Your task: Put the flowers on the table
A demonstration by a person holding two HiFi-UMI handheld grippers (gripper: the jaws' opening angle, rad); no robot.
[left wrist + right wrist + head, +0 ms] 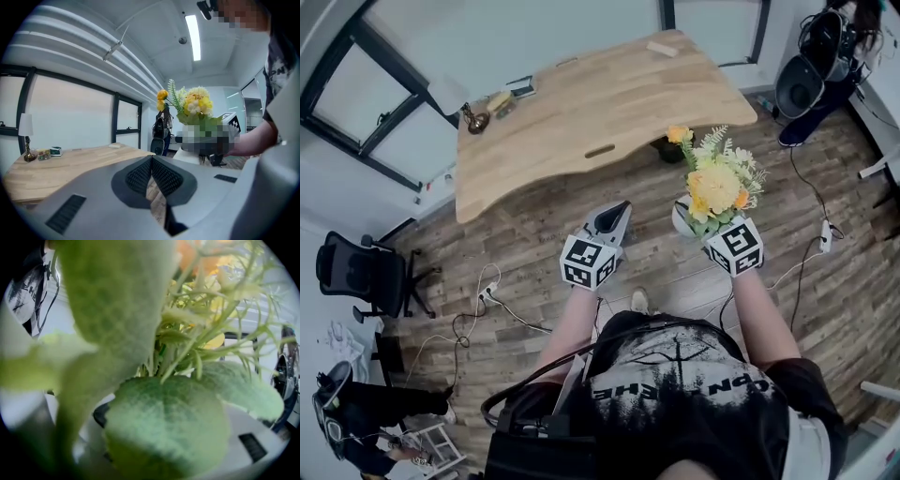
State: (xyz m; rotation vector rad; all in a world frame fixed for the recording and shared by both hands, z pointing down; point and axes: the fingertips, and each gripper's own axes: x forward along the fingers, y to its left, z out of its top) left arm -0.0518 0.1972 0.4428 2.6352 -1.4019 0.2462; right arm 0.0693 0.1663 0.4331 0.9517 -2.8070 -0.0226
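Observation:
A bunch of yellow and orange flowers [717,187] with green leaves rises above the wooden floor, in front of the table's near edge. My right gripper [686,221] is shut on its white base. In the right gripper view the big green leaves of the flowers [164,423] fill the picture and hide the jaws. My left gripper [612,221] hangs beside it to the left, shut, with nothing in it; its ribbed pads [140,177] meet at the tip. The light wooden table [581,112] lies ahead. From the left gripper view the flowers [192,105] show to the right of the table [70,164].
On the table's far left stand a small brass lamp [474,119] and small boxes [502,100]; a pale block [661,49] lies at its far edge. A black office chair [366,272] stands left, cables [487,291] trail on the floor, and a dark bag [811,66] sits far right.

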